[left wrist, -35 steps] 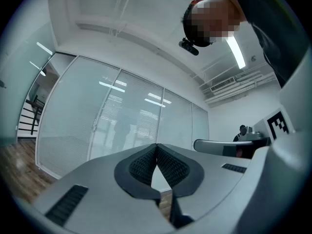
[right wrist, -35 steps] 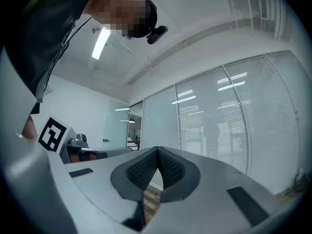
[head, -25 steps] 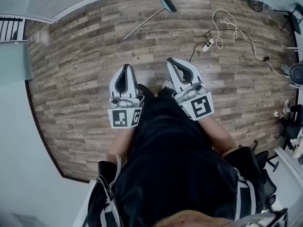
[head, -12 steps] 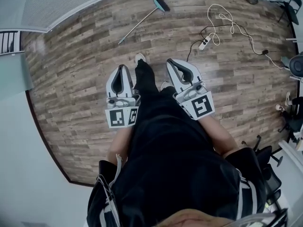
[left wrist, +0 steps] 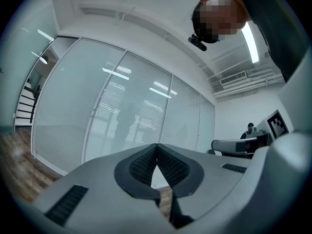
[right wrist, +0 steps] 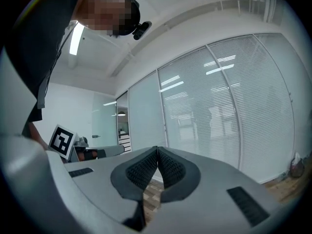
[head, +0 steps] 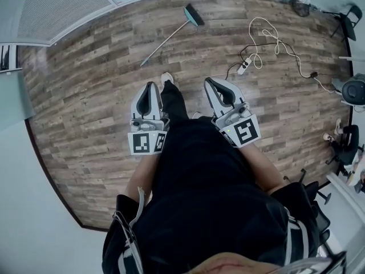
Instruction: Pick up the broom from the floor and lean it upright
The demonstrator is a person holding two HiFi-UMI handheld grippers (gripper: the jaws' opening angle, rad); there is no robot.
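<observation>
Broom (head: 168, 39) lies flat on the wooden floor (head: 85, 96), far out in front of the person and close to the wall at the top of the head view. Its blue-green brush head (head: 194, 15) is at the upper right end. Its thin handle runs down to the left. Nothing touches the broom, and it is well apart from both grippers.

The left gripper (head: 151, 84) is held out level in front of the person's body. Its jaws are closed all the way, with the tips touching and nothing between them. In the left gripper view, the 2 dark bumpy pads (left wrist: 141, 165) meet at the top. Behind them stands a glass wall with blinds (left wrist: 122, 111).

The right gripper (head: 209, 80) is held out level too, just beside the left one. Its jaws are also closed all the way and hold nothing. In the right gripper view, its 2 dark pads (right wrist: 171, 167) press tip to tip.

Each gripper has a cube with black and white squares at its back end, the left cube (head: 147, 142) and the right cube (head: 244, 131).

Between the 2 grippers, the person's leg in black reaches forward, with a white shoe (head: 166, 77) on the floor.

To the right of the broom, a white power strip (head: 244, 67) lies on the floor. A white cable (head: 268, 30) lies in loops near it, and a black cable (head: 259, 44) runs by it too.
</observation>
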